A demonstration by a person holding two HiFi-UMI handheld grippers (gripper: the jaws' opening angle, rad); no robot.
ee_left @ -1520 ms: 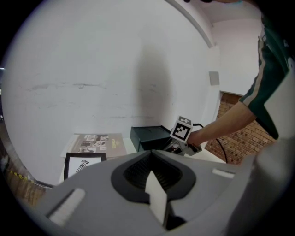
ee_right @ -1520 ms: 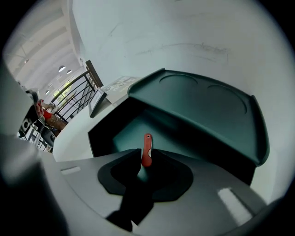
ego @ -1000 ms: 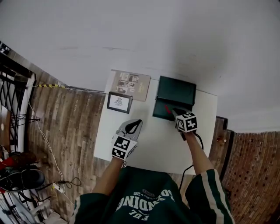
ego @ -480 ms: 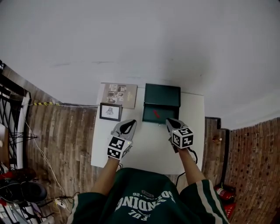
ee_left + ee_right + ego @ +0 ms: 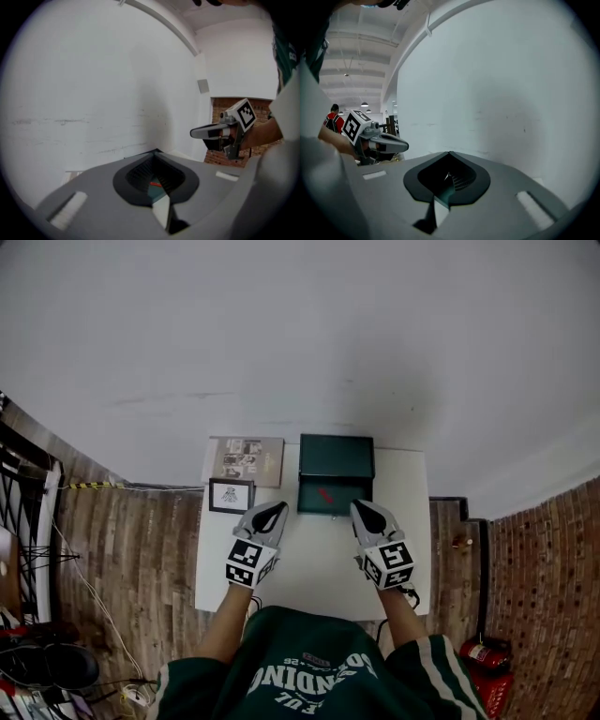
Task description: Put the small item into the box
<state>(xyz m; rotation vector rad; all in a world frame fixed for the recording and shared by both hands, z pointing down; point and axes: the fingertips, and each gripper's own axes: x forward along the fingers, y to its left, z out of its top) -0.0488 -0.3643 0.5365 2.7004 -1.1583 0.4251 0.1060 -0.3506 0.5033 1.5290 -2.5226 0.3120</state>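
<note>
The small red item point(image 5: 325, 494) is seen lying inside the open green box point(image 5: 336, 456), just ahead of the tongs and between them. The left tongs point(image 5: 279, 507) and right tongs point(image 5: 357, 506) are closed tip to tip, with nothing gripped, above the white surface point(image 5: 309, 568). A framed picture point(image 5: 231, 495) is set just left of the left tongs.

Table point(image 5: 314, 563): bare near half, free passage. Far edge closed by wall point(image 5: 300, 343). Box point(image 5: 336, 456) centre rear, open from above, lid upright behind. Picture frame point(image 5: 231, 495) and booklet point(image 5: 247, 460) occupy rear left; rear right corner bare.
</note>
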